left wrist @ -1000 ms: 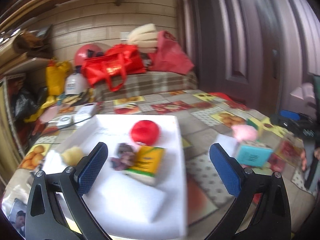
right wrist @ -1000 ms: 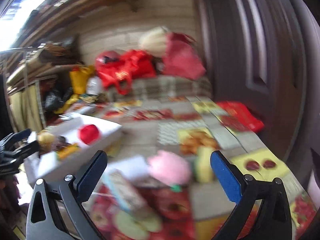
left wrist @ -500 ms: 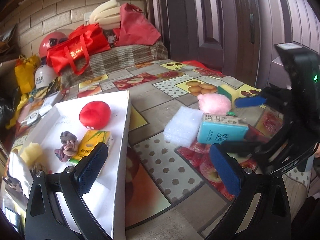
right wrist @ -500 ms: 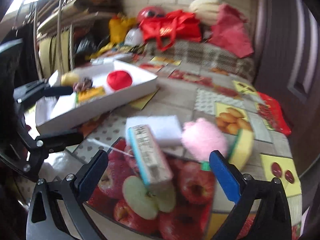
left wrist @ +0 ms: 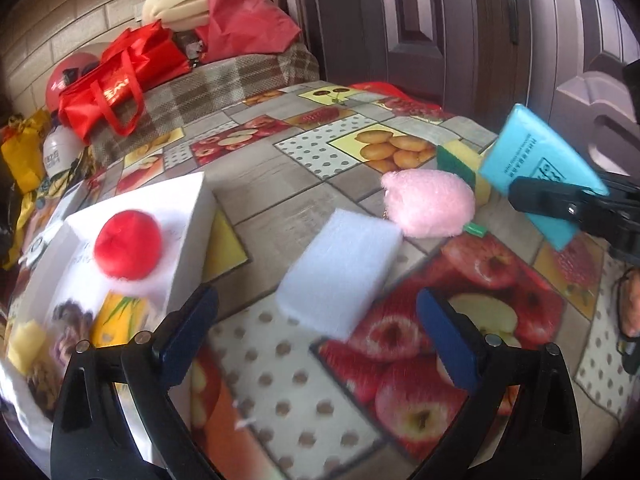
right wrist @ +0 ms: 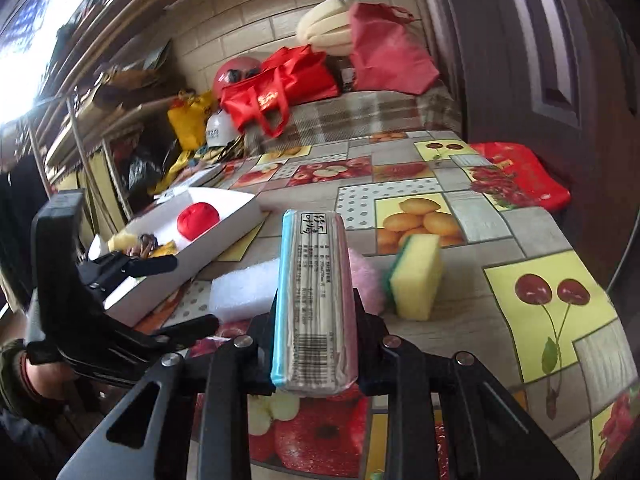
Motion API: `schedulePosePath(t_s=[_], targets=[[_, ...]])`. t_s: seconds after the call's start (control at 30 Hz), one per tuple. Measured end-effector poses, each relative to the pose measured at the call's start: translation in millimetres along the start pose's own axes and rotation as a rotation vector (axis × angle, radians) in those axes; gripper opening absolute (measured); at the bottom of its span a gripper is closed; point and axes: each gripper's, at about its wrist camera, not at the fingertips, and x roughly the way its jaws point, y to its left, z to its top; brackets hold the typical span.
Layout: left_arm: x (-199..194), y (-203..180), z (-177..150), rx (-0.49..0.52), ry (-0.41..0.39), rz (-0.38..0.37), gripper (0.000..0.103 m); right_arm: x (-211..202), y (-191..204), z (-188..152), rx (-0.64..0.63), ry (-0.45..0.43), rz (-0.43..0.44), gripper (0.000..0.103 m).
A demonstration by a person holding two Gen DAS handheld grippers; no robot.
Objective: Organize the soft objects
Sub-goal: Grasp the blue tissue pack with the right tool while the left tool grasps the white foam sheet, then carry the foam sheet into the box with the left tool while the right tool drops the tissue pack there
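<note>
My right gripper (right wrist: 314, 344) is shut on a blue tissue pack (right wrist: 314, 300) and holds it above the table; the pack also shows at the right of the left wrist view (left wrist: 536, 168). My left gripper (left wrist: 316, 332) is open and empty, just in front of a white foam block (left wrist: 340, 272). A pink plush (left wrist: 428, 204) and a yellow-green sponge (right wrist: 416, 276) lie beyond the block. A white tray (left wrist: 192, 240) at the left holds a red soft ball (left wrist: 128, 244), a yellow packet (left wrist: 116, 316) and other small soft things.
A fruit-print cloth covers the table (right wrist: 460, 208). Red bags (right wrist: 276, 88) and foam rolls sit on a checked bench behind it. A dark door (left wrist: 460, 32) stands at the right. Cluttered shelves (right wrist: 100, 112) are at the far left.
My right gripper has closed on the blue tissue pack and lifted it off the table. My left gripper has moved right, from over the tray toward the white foam block.
</note>
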Motion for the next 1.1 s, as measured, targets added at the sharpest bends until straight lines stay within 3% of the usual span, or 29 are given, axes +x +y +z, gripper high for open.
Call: schedulePosePath(t_s=[0.17, 0.23, 0.27, 0.43, 0.63, 0.8, 0.97, 1.1], targets=[[39, -13, 14, 0.06, 0.123, -0.009, 0.1, 1, 11, 1, -0.048, 0.008, -0.001, 0.027], [44, -9, 15, 0.038, 0.13, -0.034, 0.091, 2, 13, 1, -0.055, 0.011, 0.0, 0.027], [44, -7, 14, 0.027, 0.131, -0.058, 0.069, 3, 12, 1, -0.052, 0.013, 0.002, 0.027], [38, -11, 14, 0.037, 0.109, -0.079, 0.066, 3, 2, 3, -0.008, 0.01, 0.008, 0.027], [-4, -22, 7, 0.07, -0.086, -0.079, 0.066, -5, -1, 2, 0.02, -0.033, -0.01, 0.027], [-43, -11, -4, 0.012, -0.261, -0.071, 0.066, -15, 0, 1, 0.02, -0.085, -0.039, 0.027], [-63, 2, -13, -0.044, -0.331, -0.073, 0.066, -23, -3, 2, 0.036, -0.139, -0.065, 0.027], [-69, 9, -16, -0.063, -0.348, -0.063, 0.066, -20, -3, 4, 0.034, -0.13, -0.083, 0.027]])
